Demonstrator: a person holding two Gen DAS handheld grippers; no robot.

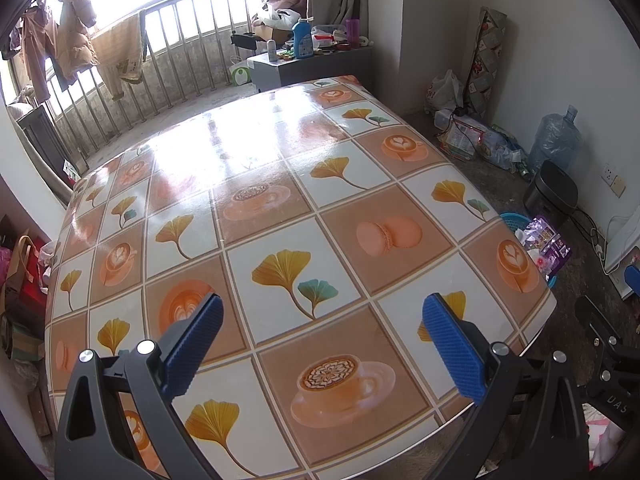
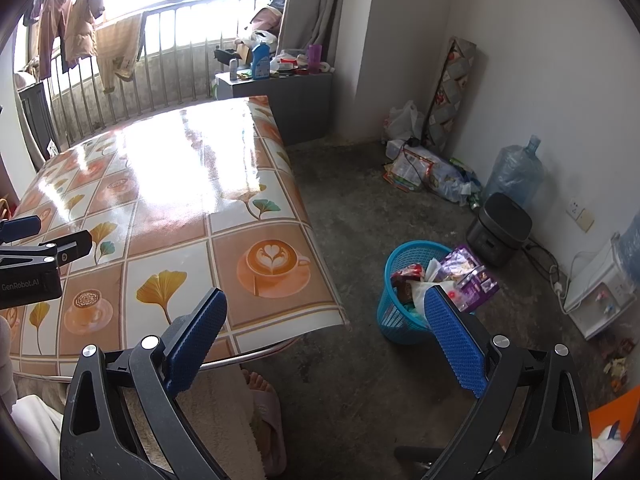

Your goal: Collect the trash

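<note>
Left wrist view: left gripper hangs over the near part of the table, jaws spread wide, nothing between the blue pads. Tablecloth has coffee-cup, ginkgo-leaf and macaron squares, with strong window glare on the far half. Beyond the far edge a metal railing with clothes hung on it, then a grey cabinet crowded with bottles and clutter. Off the table's right edge the blue trash basket is partly hidden, a purple package sticking out of it. Black bin-like box and a big water jug stand by the wall.

Right wrist view: left gripper shows at the far left edge over the table. Right gripper jaws wide apart, empty; its left pad is in front of the table's near right corner, its right pad overlaps the basket in view. Blue trash basket sits on the concrete floor, right of the table and apart from it, full of wrappers, purple package leaning over the rim. Bottom centre: a foot in a slipper on the floor. Bags and loose litter are piled along the right wall.
</note>
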